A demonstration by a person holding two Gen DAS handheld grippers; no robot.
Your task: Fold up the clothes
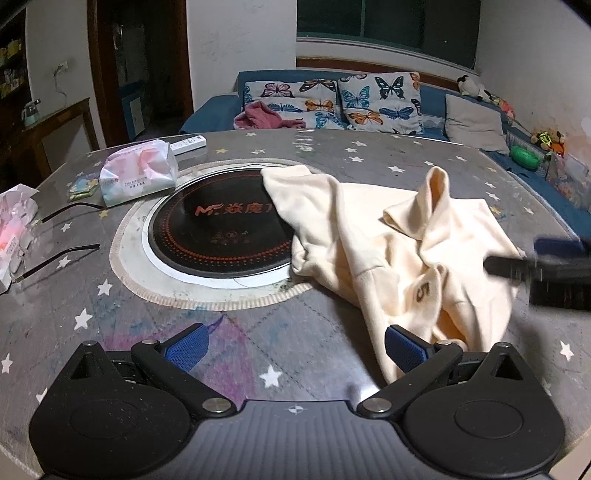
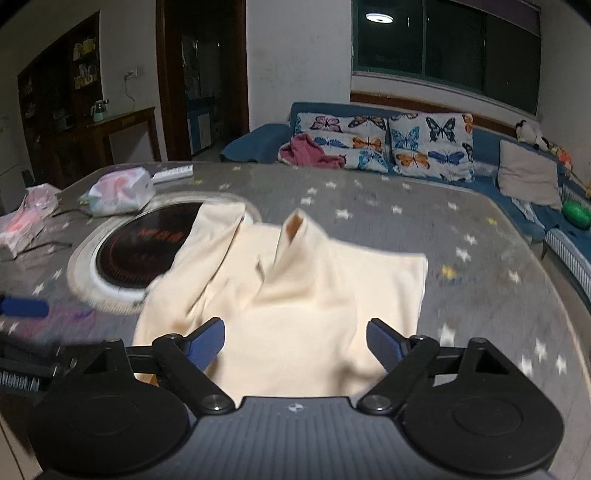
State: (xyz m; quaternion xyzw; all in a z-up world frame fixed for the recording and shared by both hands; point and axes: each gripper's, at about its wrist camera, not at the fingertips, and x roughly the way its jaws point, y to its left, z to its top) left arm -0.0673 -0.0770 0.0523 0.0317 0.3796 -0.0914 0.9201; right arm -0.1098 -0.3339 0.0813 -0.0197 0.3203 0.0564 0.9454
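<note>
On the table [image 1: 332, 155], cream garment [image 1: 388, 240] lies crumpled; both tools [image 1: 291, 350] [image 2: 295, 343] gape wide, empty.

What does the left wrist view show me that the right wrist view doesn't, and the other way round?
Only the left wrist view shows the dark printed mark on the crumpled cream cotton garment and two thin black cables lying on the table.

Only the right wrist view shows the lit ceiling lamp's reflection in the window.

Both show the garment overlapping the round black induction hob, the pink-and-white tissue pack, the grey star-print tablecloth, and the open left gripper and right gripper, neither holding cloth.
</note>
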